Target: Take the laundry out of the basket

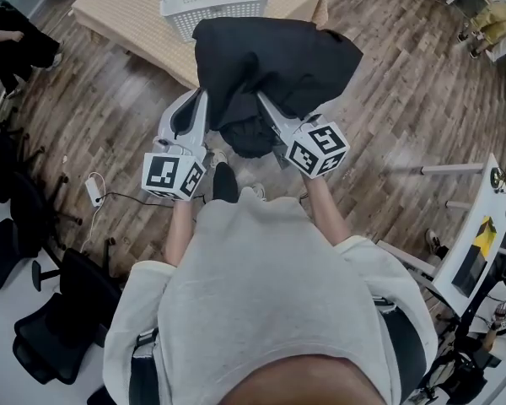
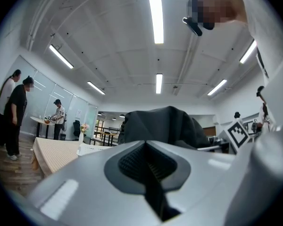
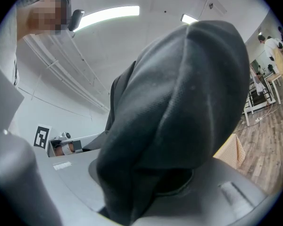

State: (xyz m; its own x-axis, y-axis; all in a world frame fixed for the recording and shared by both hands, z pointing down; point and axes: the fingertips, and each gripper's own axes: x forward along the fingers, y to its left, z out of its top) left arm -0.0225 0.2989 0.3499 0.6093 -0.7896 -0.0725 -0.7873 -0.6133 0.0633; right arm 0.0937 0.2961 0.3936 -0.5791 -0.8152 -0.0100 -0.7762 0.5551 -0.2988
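Above wooden floor [image 1: 388, 99], near white basket [image 1: 211, 2], my left claw [image 2: 145, 145] and right claw [image 3: 151, 182] both pinching black garment [image 1: 274, 57] aloft.

Office-lab space, ceiling strip lights [image 2: 155, 6], swivel chairs [image 1: 44, 344], glass partitions [image 2: 43, 94]

Black office chairs [image 1: 67, 310] stand on the wooden floor [image 1: 405, 99], with a white power adapter [image 1: 94, 190] near them. A white table [image 1: 489, 197] stands at the right.

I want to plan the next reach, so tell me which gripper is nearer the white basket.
Left. The left gripper points almost straight at the white basket; the right gripper sits further to the basket's right, draped by the black garment.
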